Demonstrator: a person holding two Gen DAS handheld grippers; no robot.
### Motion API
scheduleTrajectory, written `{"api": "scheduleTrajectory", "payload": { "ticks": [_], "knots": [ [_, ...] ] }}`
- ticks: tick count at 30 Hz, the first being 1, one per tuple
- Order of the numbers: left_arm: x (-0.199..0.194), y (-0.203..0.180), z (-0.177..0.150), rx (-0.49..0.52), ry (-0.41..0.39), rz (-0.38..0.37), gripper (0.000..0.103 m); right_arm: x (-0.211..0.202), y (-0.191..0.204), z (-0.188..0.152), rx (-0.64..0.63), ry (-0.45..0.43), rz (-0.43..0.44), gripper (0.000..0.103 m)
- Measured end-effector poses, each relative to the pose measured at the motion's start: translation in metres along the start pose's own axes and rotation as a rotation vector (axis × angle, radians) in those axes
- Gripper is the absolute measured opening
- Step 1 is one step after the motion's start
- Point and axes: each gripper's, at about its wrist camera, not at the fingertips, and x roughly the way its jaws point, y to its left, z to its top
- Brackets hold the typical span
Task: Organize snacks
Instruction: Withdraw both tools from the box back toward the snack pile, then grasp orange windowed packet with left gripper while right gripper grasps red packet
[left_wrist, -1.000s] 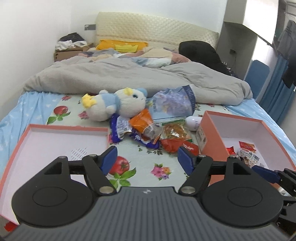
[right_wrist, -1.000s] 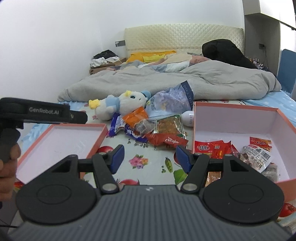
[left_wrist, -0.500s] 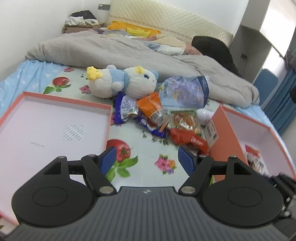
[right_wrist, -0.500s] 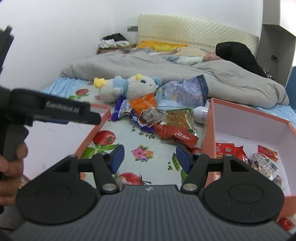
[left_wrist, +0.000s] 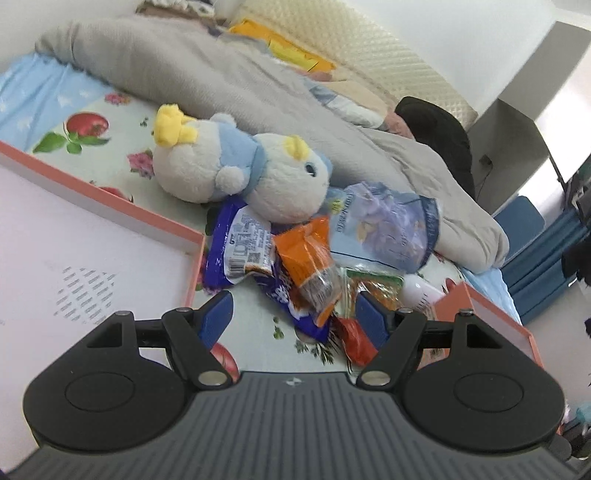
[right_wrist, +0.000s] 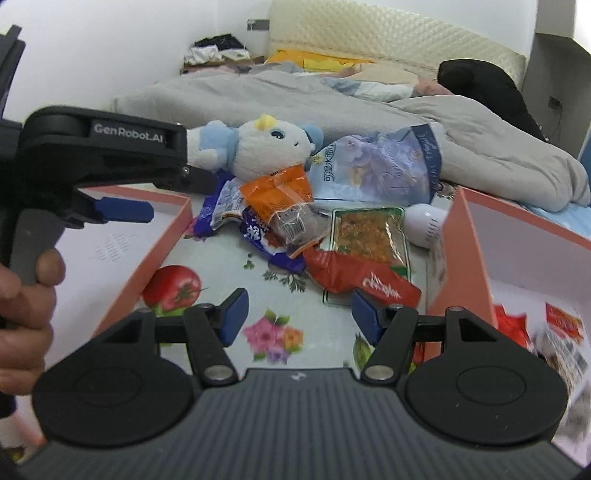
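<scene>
Both tools hover over a heap of snack packets on the fruit-printed bedsheet (right_wrist: 207, 258), and that heap is the hazard. The crinkly orange foil packet (right_wrist: 280, 192) lies on top of the purple wrapper (right_wrist: 258, 240), with the red foil pouch (right_wrist: 354, 280) and the clear tray of golden snacks (right_wrist: 365, 236) overlapping beside them. A careless pinch could catch two slippery wrappers at once, or drag the pile and spill it. The white-and-blue plush toy (right_wrist: 266, 151) rests against the packets and the big pale-blue bag (right_wrist: 376, 166), so a nudge may push it along too.

The left hand-held gripper (left_wrist: 293, 314) stands wide open, pads bracketing the purple wrapper's end without touching it. The right hand-held gripper (right_wrist: 297, 314) is also open and empty, just short of the red pouch. The orange-walled cardboard box (right_wrist: 476, 258) on the right already holds some packets.
</scene>
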Motion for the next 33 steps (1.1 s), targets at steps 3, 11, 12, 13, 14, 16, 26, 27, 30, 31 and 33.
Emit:
{"api": "scheduleTrajectory", "payload": {
  "ticks": [3, 11, 12, 13, 14, 16, 26, 27, 30, 31, 33],
  "knots": [
    [0.018, 0.007, 0.01, -0.012, 0.016, -0.018, 0.077, 0.02, -0.005, 0.009, -0.016, 0.03, -0.025, 0.064],
    [0.066, 0.008, 0.031, 0.046, 0.067, -0.008, 0.077, 0.072, -0.017, 0.034, -0.074, 0.11, -0.021, 0.085],
    [0.073, 0.007, 0.033, 0.062, 0.08, 0.016, 0.077, 0.077, -0.019, 0.036, -0.083, 0.116, -0.02, 0.085],
    [0.079, 0.006, 0.035, 0.074, 0.085, 0.028, 0.077, 0.083, -0.021, 0.038, -0.085, 0.129, -0.016, 0.085],
    [0.083, 0.007, 0.036, 0.081, 0.091, 0.028, 0.077, 0.089, -0.023, 0.039, -0.078, 0.148, -0.01, 0.085],
    [0.093, 0.007, 0.04, 0.093, 0.097, 0.02, 0.077, 0.101, -0.027, 0.042, -0.069, 0.196, -0.002, 0.085],
    [0.126, -0.011, 0.047, 0.226, 0.096, -0.045, 0.076, 0.14, -0.042, 0.067, -0.106, 0.283, 0.065, 0.085],
    [0.129, -0.013, 0.048, 0.245, 0.098, -0.049, 0.076, 0.142, -0.043, 0.065, -0.106, 0.291, 0.069, 0.085],
    [0.14, -0.013, 0.051, 0.238, 0.11, -0.06, 0.07, 0.15, -0.047, 0.057, -0.093, 0.349, 0.102, 0.085],
    [0.144, -0.012, 0.052, 0.236, 0.117, -0.063, 0.069, 0.152, -0.047, 0.055, -0.098, 0.36, 0.101, 0.085],
    [0.149, -0.013, 0.053, 0.25, 0.113, -0.059, 0.069, 0.154, -0.049, 0.052, -0.093, 0.368, 0.106, 0.085]
  ]
}}
